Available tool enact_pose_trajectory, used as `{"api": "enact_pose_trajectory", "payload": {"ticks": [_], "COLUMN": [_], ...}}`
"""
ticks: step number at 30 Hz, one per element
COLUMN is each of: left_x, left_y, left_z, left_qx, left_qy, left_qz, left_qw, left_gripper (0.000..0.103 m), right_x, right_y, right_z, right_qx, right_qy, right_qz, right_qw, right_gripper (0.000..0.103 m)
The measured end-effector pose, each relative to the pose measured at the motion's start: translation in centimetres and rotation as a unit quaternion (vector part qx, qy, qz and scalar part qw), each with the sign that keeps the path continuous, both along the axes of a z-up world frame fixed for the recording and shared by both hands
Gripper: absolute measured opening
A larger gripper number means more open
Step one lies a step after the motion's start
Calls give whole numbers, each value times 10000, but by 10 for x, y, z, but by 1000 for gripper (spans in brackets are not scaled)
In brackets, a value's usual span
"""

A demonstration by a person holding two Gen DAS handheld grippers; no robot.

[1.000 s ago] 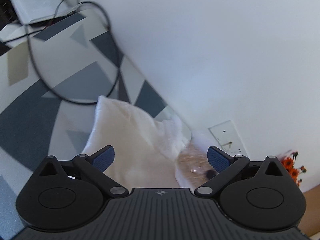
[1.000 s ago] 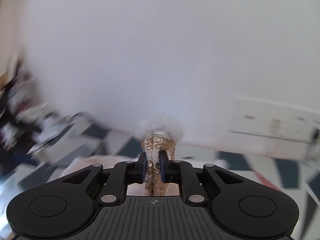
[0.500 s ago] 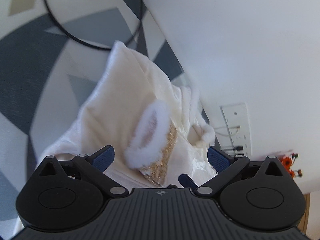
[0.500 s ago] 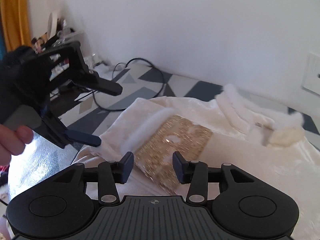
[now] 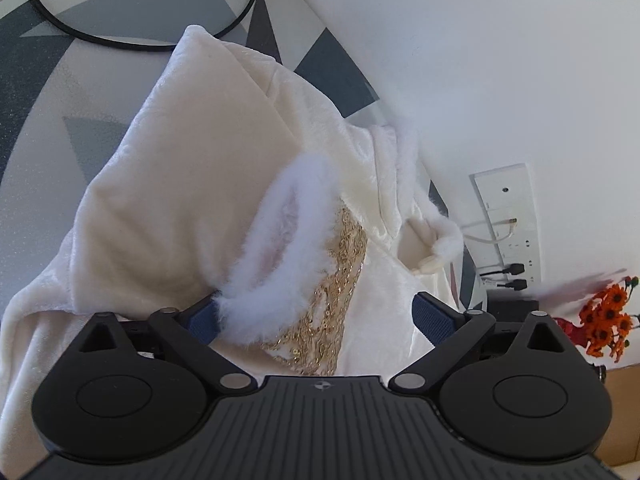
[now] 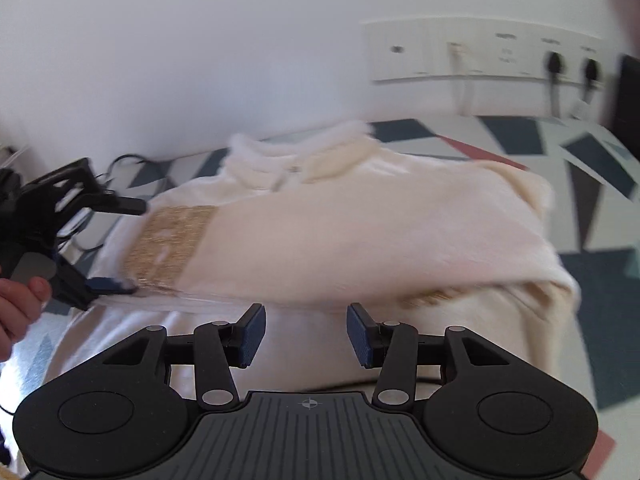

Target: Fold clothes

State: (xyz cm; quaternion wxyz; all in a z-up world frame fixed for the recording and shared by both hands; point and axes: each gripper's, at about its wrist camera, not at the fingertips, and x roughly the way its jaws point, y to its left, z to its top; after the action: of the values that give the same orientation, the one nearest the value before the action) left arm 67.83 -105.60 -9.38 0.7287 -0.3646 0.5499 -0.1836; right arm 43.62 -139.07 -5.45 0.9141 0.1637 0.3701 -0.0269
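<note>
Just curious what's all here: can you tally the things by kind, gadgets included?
Cream garment with fur cuff: 1
Handheld grippers, left gripper and right gripper: 2
Black cable: 1
Wall socket panel: 1
Orange flower bunch: 1
Total: 6

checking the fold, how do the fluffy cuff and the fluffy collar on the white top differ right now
The cuff lies near, between the open left gripper fingers; the collar lies far, by the wall. The cuff borders a gold sequin band; the collar meets plain cream fabric. The cuff curves in an open loop; the collar looks bunched. Both are white fluff.
</note>
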Motion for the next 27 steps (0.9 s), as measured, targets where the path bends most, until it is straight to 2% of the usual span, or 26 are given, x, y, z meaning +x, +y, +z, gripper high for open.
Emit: {"api": "enact_pose_trajectory", "payload": {"ticks": [2,3,5,6,9,11,13,16,19,20,22,24,26,27], "left_x": [2,3,4,3,-2,-5,-10,-20,-21,-20,-15,-12,-10,-9], "left_y": [0,0,1,3,1,-2,-2,-1,-1,0,3,9,11,9], "left_z": [-1,-2,-3,-1,19,42,72,107,108,103,81,61,47,43], "left_qx": [161,253,417,380,458,373,170,-261,-178,-68,181,380,551,617], "left_qy": [49,59,108,60,-444,-909,-1515,-2467,-2572,-2466,-2044,-1719,-1535,-1497], "left_qz": [151,225,317,350,313,299,270,214,269,325,531,668,677,648], "left_qw": [9997,9994,9986,9986,9975,9947,9879,9685,9658,9685,9773,9821,9843,9847], "left_gripper": [66,44,23,18,14,14,14,14,14,14,14,13,13,13], "right_x": [-9,-12,-18,-22,-31,-38,-49,-62,-66,-66,-69,-74,-80,-83], "right_y": [-13,-20,-34,-42,-68,-88,-108,-133,-145,-147,-148,-149,-147,-145], "right_z": [-5,-7,-11,-12,-15,-18,-22,-35,-51,-55,-65,-71,-70,-65], "right_qx": [58,112,276,397,928,1504,2236,3283,4037,4223,4564,4717,4663,4503], "right_qy": [10,3,-60,-123,-360,-517,-741,-928,-929,-902,-842,-762,-925,-1039], "right_qz": [-333,-500,-830,-1014,-1584,-1996,-2479,-3035,-3364,-3455,-3658,-3845,-3838,-3767], "right_qw": [9994,9987,9962,9940,9824,9669,9397,8897,8457,8332,8067,7898,7917,8028], "right_gripper": [45,46,49,53,59,61,61,62,61,60,50,9,7,7]}}
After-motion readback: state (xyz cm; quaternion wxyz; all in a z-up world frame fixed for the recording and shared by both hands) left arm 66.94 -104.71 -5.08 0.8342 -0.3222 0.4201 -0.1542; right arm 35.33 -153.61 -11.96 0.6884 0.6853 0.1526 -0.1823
